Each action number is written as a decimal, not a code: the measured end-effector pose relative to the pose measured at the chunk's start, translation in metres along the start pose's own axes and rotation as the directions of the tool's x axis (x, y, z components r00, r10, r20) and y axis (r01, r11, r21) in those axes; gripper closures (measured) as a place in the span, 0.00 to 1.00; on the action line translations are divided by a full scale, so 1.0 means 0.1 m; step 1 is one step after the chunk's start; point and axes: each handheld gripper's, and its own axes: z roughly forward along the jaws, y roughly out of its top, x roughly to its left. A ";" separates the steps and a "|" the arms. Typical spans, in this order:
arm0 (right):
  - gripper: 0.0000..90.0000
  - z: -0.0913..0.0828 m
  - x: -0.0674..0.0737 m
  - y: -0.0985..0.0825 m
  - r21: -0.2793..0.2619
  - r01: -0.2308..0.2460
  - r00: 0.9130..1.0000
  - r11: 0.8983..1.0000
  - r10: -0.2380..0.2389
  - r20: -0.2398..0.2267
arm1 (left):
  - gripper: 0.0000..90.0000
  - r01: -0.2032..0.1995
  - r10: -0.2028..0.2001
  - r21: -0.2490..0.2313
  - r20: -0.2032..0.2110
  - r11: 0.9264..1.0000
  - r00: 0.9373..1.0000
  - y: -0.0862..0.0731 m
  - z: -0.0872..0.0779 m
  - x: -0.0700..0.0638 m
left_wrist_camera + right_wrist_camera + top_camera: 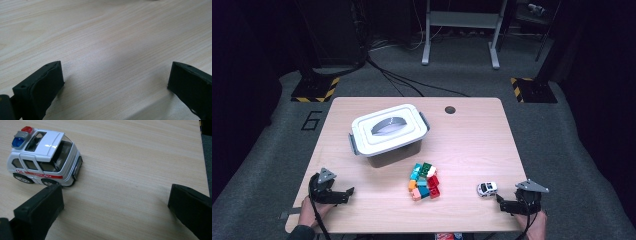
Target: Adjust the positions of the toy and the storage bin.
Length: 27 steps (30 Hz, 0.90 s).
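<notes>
we look down on a light wooden table (472,130). towards the back left stands a grey storage box (388,135) with its white lid (389,127) on and the side latches apparently shut. in front of it, near the middle of the table, lies a loose heap of coloured toy bricks (424,181), and to the right of the heap sits a small white toy ambulance (487,188) on its wheels.

our left gripper (346,192) rests low at the near left corner, jaws spread wide over bare wood, holding nothing. our right gripper (501,202) rests at the near right edge, jaws likewise spread and empty; in the right gripper view the ambulance (45,161) stands just beyond its left jaw, beside it and not between the two.

we judge the work has hardly begun: the box appears unopened, nothing is lifted, and bricks and ambulance are all outside it. the ambulance, nearest the right gripper, looks like the first thing to be grasped.
</notes>
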 end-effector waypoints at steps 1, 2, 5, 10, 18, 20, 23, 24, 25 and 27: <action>0.00 0.00 0.00 0.00 0.000 0.000 1.000 1.000 0.000 0.000 | 0.00 0.001 -0.001 0.000 -0.001 1.000 1.000 0.00 0.00 0.00; 0.00 0.00 0.00 0.00 0.000 0.000 1.000 1.000 0.000 0.000 | 0.00 0.001 -0.001 0.000 -0.001 1.000 1.000 0.00 0.00 0.00; 0.00 0.00 0.00 0.00 0.000 -0.002 1.000 1.000 0.002 0.000 | 0.00 -0.008 0.008 -0.005 -0.005 1.000 1.000 0.00 0.00 -0.01; 0.00 0.00 0.00 0.00 -0.002 -0.001 1.000 1.000 0.001 -0.001 | 0.00 -0.026 0.026 0.000 0.019 1.000 0.999 -0.01 -0.01 -0.02; 0.00 0.00 0.00 -0.01 -0.003 -0.004 1.000 1.000 0.004 0.000 | 0.00 -0.078 0.079 -0.008 0.088 0.997 0.993 0.06 -0.07 -0.11; 0.00 0.00 0.00 -0.01 -0.004 -0.005 1.000 1.000 0.005 0.002 | 0.00 -0.092 0.092 -0.002 0.109 0.996 0.990 0.09 -0.09 -0.14; 0.00 0.00 0.00 -0.01 -0.004 -0.006 1.000 1.000 0.006 0.002 | 0.00 -0.107 0.109 -0.025 0.121 0.994 0.987 0.12 -0.10 -0.21; 0.00 0.00 0.00 -0.01 -0.004 -0.006 1.000 1.000 0.006 0.002 | 0.00 -0.121 0.123 -0.027 0.123 0.992 0.985 0.14 -0.11 -0.23; 0.00 0.00 0.00 -0.01 -0.004 -0.004 1.000 1.000 0.004 0.005 | 0.00 -0.125 0.128 -0.029 0.124 0.992 0.984 0.16 -0.10 -0.25; 0.00 -0.01 0.00 -0.01 -0.003 -0.010 1.000 1.000 0.010 0.003 | 0.00 -0.139 0.143 -0.033 0.144 0.990 0.979 0.19 -0.11 -0.30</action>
